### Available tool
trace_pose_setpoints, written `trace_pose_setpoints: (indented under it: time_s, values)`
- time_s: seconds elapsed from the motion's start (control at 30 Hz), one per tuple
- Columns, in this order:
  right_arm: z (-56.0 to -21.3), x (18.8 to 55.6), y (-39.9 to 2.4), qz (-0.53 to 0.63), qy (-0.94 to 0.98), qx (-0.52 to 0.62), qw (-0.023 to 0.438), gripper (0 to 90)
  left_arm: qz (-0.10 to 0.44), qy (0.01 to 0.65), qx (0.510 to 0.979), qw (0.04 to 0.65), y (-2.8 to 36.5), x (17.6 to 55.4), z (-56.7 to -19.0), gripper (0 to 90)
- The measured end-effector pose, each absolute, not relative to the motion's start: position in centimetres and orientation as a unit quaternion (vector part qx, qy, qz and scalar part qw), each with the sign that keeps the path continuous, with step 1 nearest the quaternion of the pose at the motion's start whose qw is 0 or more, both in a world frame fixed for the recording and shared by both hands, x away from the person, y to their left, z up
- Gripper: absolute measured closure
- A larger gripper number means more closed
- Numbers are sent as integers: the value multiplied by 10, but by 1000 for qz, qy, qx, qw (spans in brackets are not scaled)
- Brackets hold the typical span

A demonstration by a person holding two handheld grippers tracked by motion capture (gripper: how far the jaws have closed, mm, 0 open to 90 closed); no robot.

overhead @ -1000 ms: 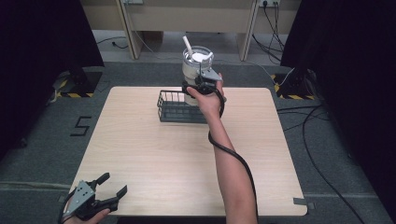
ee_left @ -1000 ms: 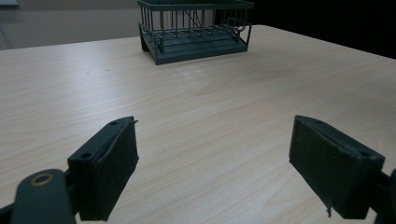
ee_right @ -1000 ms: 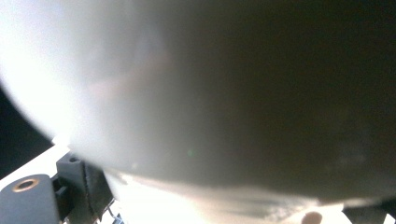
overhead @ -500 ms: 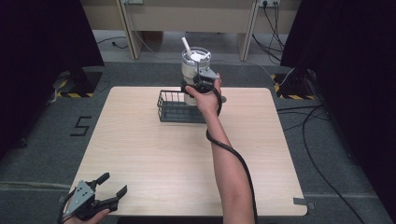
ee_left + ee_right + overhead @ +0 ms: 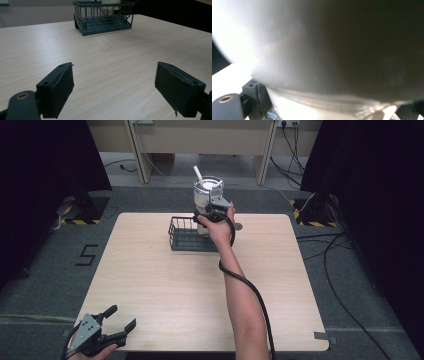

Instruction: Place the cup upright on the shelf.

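A tall white cup with a clear lid and a white straw is at the back of the table, over the right end of a dark wire basket. My right gripper is shut on the cup's side. In the right gripper view the cup looms blurred between the jaws of the right gripper. Whether the cup's base rests in the basket I cannot tell. My left gripper is held open at the table's front left corner, with nothing between its pads. The basket lies far ahead of it.
The light wooden table has wide bare room between the basket and the front edge. A small grey round object lies on the table right of the right hand. The gripper's black cable runs along the right forearm. Dark curtains and floor cables surround the table.
The right hand with the cup has drifted slightly to the left. The left gripper has stayed where it was, still open.
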State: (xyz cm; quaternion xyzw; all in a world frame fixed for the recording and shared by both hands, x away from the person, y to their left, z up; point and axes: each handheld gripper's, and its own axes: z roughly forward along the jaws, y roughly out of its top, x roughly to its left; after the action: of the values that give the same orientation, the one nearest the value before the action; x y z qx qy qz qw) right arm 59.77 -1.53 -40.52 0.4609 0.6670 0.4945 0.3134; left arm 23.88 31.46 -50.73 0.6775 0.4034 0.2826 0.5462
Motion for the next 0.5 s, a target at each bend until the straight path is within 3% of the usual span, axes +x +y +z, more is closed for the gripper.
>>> trace_pose_setpoints:
  time_s: [0.5]
  values:
    - [-429, 599, -13, 482, 674, 466, 309, 101, 281, 404, 677, 547, 315, 239, -507, 149]
